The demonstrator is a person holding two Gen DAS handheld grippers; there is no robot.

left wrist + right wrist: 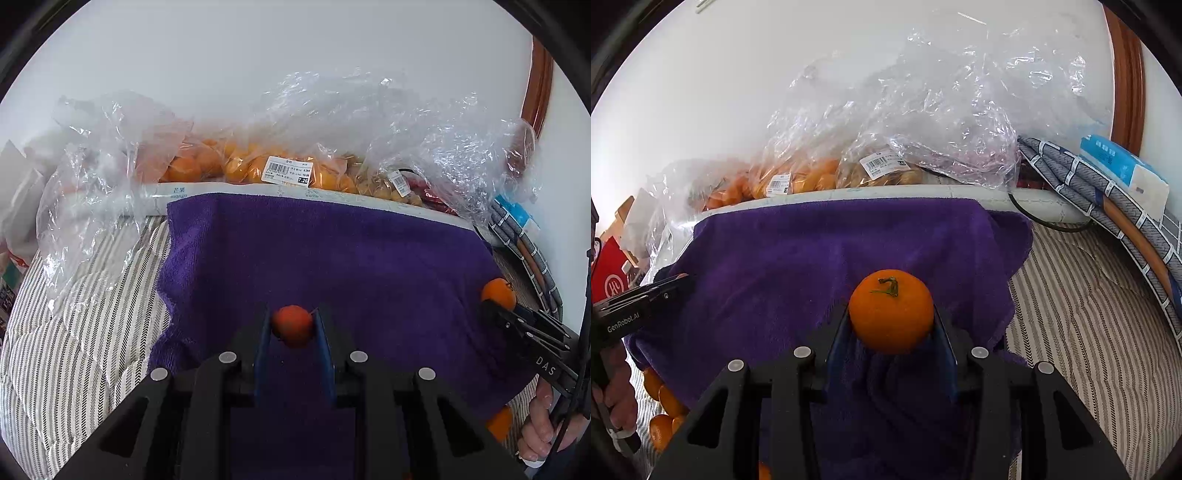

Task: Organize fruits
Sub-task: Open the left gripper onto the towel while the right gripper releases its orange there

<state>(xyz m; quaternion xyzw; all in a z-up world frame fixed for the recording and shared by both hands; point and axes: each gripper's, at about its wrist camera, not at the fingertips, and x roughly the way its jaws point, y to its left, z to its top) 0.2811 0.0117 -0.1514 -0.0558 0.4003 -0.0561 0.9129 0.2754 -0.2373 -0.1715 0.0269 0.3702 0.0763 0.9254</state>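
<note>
A purple towel [332, 258] covers the striped bedding [92, 350]. Behind the towel, clear bags of oranges [236, 162] crowd a white box [229, 190]. Above the towel, the right gripper [892, 325] clamps a bright orange [891, 312] with a green stem, and the left gripper [293, 326] pinches a smaller, redder fruit [293, 325]. Loose oranges [661, 410] lie beside the towel's edge.

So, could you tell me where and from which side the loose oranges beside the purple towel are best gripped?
Grip one of the loose oranges across its round middle, coming from above. They lie bunched against the purple towel, so side access looks blocked.
</note>
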